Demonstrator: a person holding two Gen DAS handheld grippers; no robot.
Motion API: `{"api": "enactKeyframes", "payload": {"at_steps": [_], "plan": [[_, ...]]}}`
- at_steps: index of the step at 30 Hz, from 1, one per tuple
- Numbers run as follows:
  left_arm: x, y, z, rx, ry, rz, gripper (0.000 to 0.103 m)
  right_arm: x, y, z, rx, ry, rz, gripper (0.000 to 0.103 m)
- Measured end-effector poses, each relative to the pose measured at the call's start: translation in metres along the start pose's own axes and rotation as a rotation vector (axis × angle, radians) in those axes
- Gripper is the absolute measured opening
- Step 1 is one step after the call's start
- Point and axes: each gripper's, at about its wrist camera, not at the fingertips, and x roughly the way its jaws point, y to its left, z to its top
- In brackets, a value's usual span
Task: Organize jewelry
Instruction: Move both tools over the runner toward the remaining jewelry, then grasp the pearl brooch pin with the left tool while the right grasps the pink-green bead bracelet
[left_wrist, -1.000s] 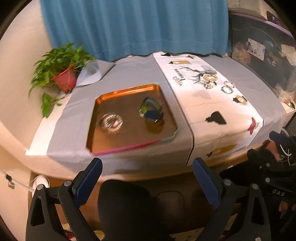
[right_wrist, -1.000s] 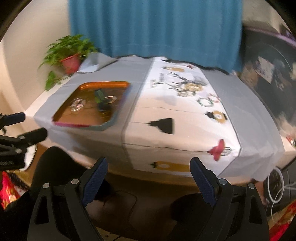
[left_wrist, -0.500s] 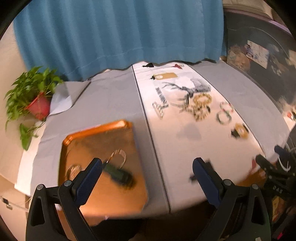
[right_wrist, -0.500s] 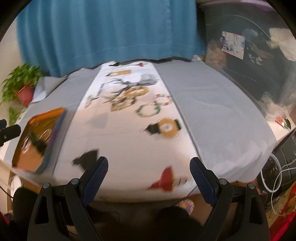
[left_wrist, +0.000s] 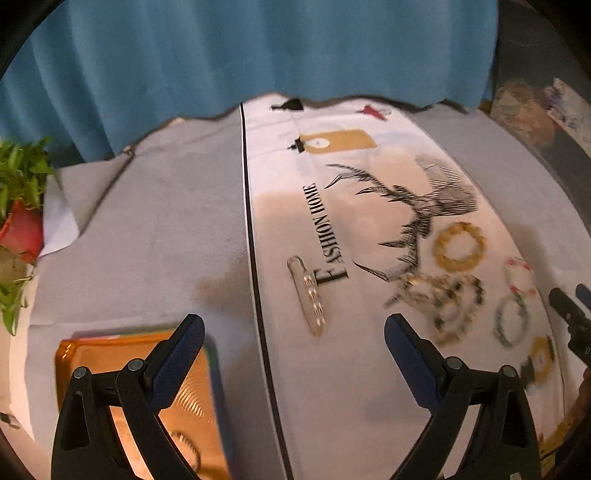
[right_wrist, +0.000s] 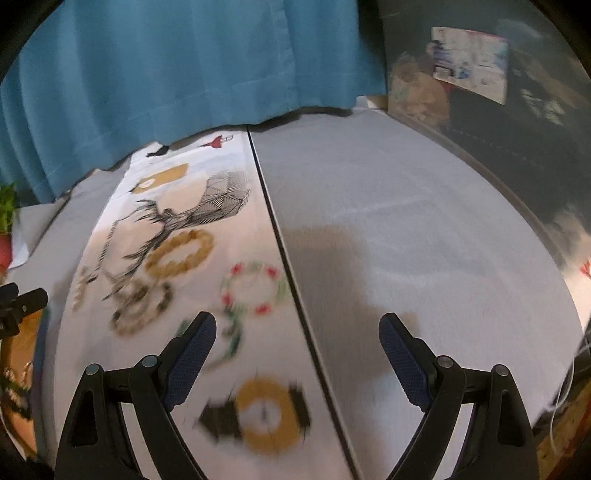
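Blue curtain behind table; potted plant at left edge.

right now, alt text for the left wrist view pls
Open, empty left tongs hover over a white printed table runner where a clear hair clip lies beside the words FASHION HOME. Blurred beaded bracelets, one of them yellow, lie to the right; an orange tray sits lower left, with a teal curtain behind.

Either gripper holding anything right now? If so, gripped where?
Nothing held. The left gripper and right gripper are both open and empty above the table; the yellow beaded bracelet lies untouched on the white printed cloth.
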Motion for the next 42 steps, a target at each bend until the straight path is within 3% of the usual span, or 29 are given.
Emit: {"api": "enactKeyframes", "payload": {"at_steps": [6,8,9,12,13,14,15,18,22,32,42], "plan": [[0.045,0.008,0.016,-0.040,0.086,-0.016,0.096,0.048,0.004,0.010,-0.070,0.067,-0.047,0.090],[0.053,0.011,0.019,-0.056,0.096,-0.007,0.092,0.052,-0.003,0.009,-0.039,0.048,-0.031,0.090],[0.055,0.012,0.020,-0.066,0.096,-0.007,0.083,0.053,-0.004,0.008,-0.034,0.044,-0.028,0.092],[0.065,0.013,0.019,-0.073,0.138,-0.058,0.041,0.054,-0.004,0.008,-0.042,0.039,-0.027,0.089],[0.062,0.013,0.019,-0.078,0.123,-0.064,0.026,0.051,-0.003,0.008,-0.049,0.026,-0.023,0.071],[0.060,0.010,0.019,-0.059,0.126,-0.062,0.019,0.047,0.001,0.007,-0.071,0.013,-0.008,0.053],[0.059,0.007,0.018,-0.040,0.133,-0.061,0.009,0.044,0.006,0.007,-0.105,0.022,0.008,0.008],[0.048,0.001,0.016,-0.018,0.138,-0.091,0.009,0.039,0.012,0.009,-0.099,0.050,0.047,0.007],[0.013,-0.001,0.011,-0.004,0.080,-0.136,0.009,0.018,0.011,0.011,-0.093,0.004,0.022,0.006],[-0.095,0.007,-0.019,0.014,-0.056,-0.209,0.009,-0.085,0.009,0.000,-0.106,-0.103,0.053,0.007],[-0.196,0.020,-0.112,0.051,-0.140,-0.232,0.009,-0.200,0.045,-0.081,-0.182,-0.137,0.167,0.007]]}}
